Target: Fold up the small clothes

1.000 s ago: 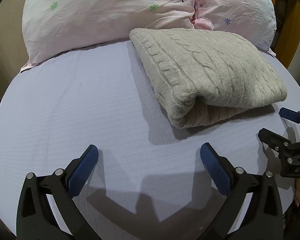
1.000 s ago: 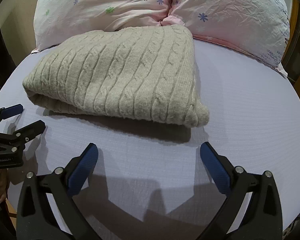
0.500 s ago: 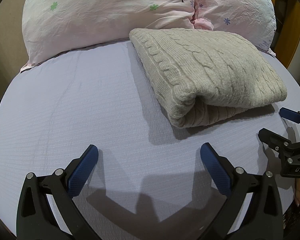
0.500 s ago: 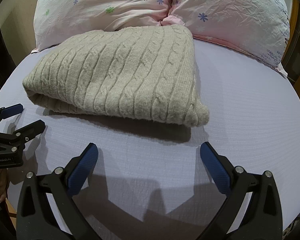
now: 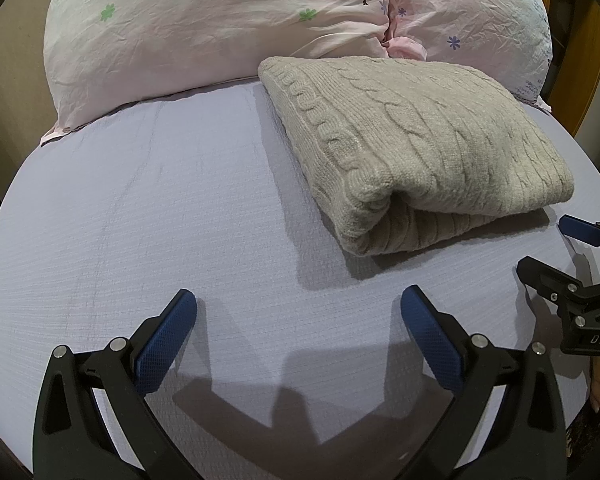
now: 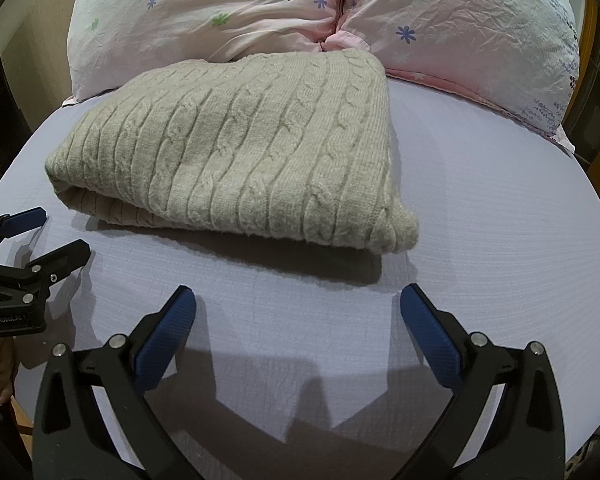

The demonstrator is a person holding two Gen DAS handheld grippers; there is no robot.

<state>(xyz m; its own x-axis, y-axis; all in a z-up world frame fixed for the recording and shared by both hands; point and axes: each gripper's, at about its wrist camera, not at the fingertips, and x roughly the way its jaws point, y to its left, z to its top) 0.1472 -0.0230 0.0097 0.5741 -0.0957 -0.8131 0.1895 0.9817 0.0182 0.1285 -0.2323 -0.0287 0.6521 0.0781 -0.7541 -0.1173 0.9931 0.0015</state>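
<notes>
A beige cable-knit sweater [image 5: 412, 144] lies folded into a thick rectangle on the lavender bed sheet [image 5: 160, 220], its far edge against the pillows. It also shows in the right wrist view [image 6: 240, 152]. My left gripper [image 5: 298, 308] is open and empty over bare sheet, in front of and left of the sweater. My right gripper [image 6: 298, 308] is open and empty, in front of the sweater's near edge. Each gripper appears at the side of the other's view, the right one [image 5: 556, 248] and the left one [image 6: 44, 232].
Two pale pink floral pillows [image 5: 220, 24] [image 6: 460, 20] lie across the head of the bed behind the sweater. A wooden bed frame [image 5: 592, 60] rises at the right. The sheet [image 6: 500, 220] curves down to the mattress edges on both sides.
</notes>
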